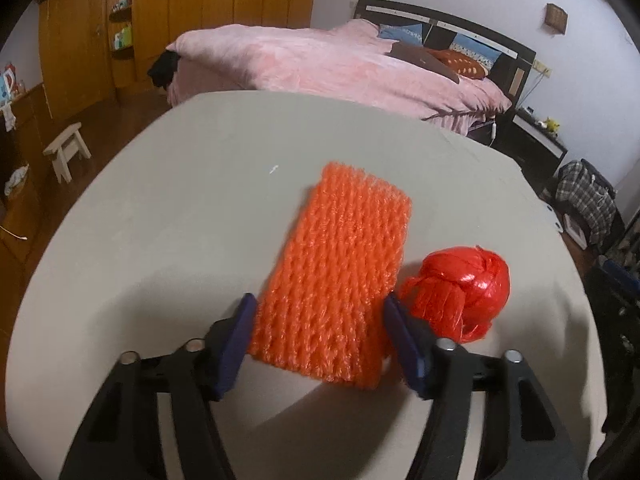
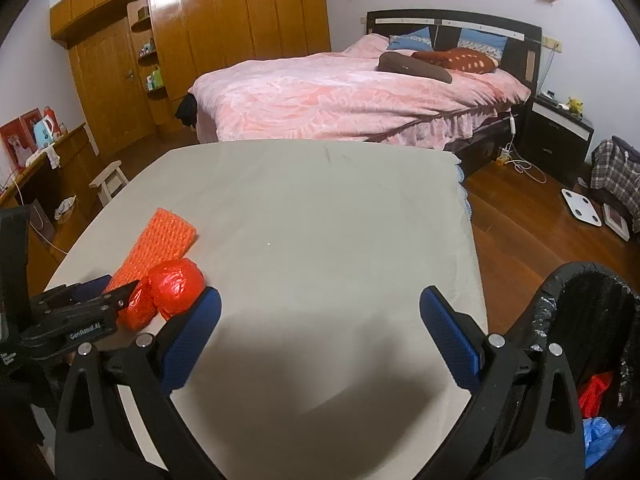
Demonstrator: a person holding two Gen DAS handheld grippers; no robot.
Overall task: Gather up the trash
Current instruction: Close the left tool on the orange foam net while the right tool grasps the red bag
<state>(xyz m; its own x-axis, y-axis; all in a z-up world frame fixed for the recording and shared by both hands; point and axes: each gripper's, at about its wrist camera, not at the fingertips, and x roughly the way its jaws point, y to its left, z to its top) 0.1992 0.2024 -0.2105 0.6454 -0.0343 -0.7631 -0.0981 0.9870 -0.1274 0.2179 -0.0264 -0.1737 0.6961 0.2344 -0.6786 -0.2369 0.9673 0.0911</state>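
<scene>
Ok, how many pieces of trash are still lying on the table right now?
2. The orange foam net lies between the fingers of the open left hand-held gripper; the red plastic bag ball sits just right of it. More trash is already in the black bin.

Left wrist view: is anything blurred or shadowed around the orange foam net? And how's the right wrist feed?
Left wrist view: orange foam net slightly soft, gripper shadow on the table beneath it, glare on the red bag ball. Right wrist view: sharper, fisheye bends the table edges, dark shadow under the right gripper.
</scene>
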